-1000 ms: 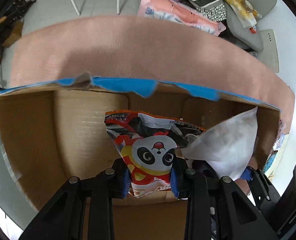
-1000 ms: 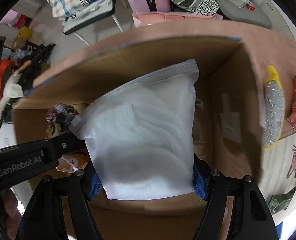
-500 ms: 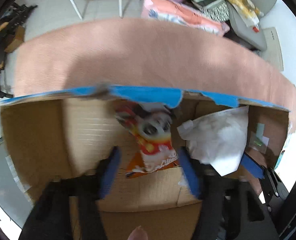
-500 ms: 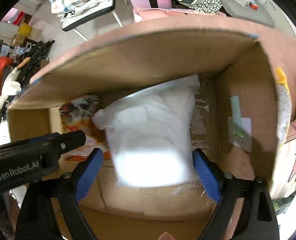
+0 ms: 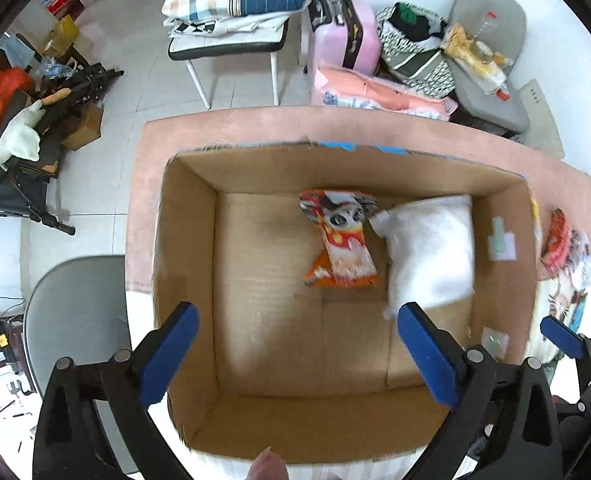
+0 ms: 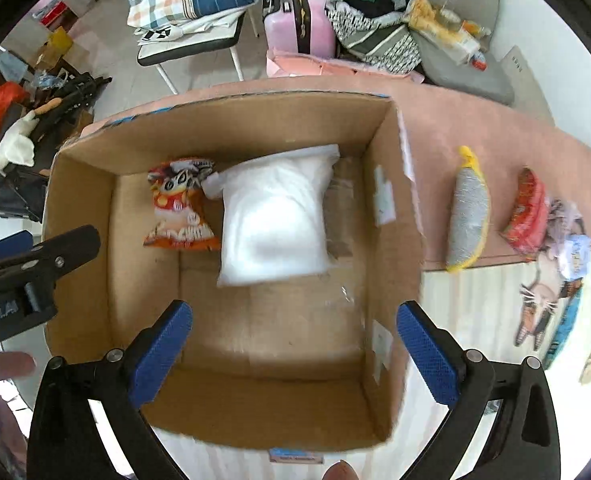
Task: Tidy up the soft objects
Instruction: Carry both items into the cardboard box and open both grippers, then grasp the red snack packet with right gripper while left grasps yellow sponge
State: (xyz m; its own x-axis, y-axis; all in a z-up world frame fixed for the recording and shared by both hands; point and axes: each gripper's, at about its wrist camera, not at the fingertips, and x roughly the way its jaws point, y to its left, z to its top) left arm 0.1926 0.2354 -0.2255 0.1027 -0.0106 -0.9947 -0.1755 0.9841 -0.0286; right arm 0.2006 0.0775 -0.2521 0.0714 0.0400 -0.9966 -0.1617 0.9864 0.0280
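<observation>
An open cardboard box (image 5: 183, 240) (image 6: 391, 184) stands on a pink table. On its floor lie a red-orange panda snack bag (image 5: 337, 240) (image 6: 181, 204) and, touching its right side, a white soft bag (image 5: 429, 252) (image 6: 273, 216). My left gripper (image 5: 295, 354) is open and empty above the box's near side. My right gripper (image 6: 293, 348) is open and empty above the box too. On the table right of the box lie a grey and yellow pouch (image 6: 467, 212) and a red snack bag (image 6: 529, 210) (image 5: 557, 236).
The pink table top (image 6: 475, 120) runs behind and right of the box. A cat-print cloth (image 6: 535, 312) lies at the right edge. A chair with folded bedding (image 5: 231, 8), a pink suitcase (image 5: 345, 36) and piled clothes stand on the floor behind.
Both grippers opened and let go: the panda snack bag and the white bag dropped onto the box floor. Both grippers then rose and pulled back above the box.
</observation>
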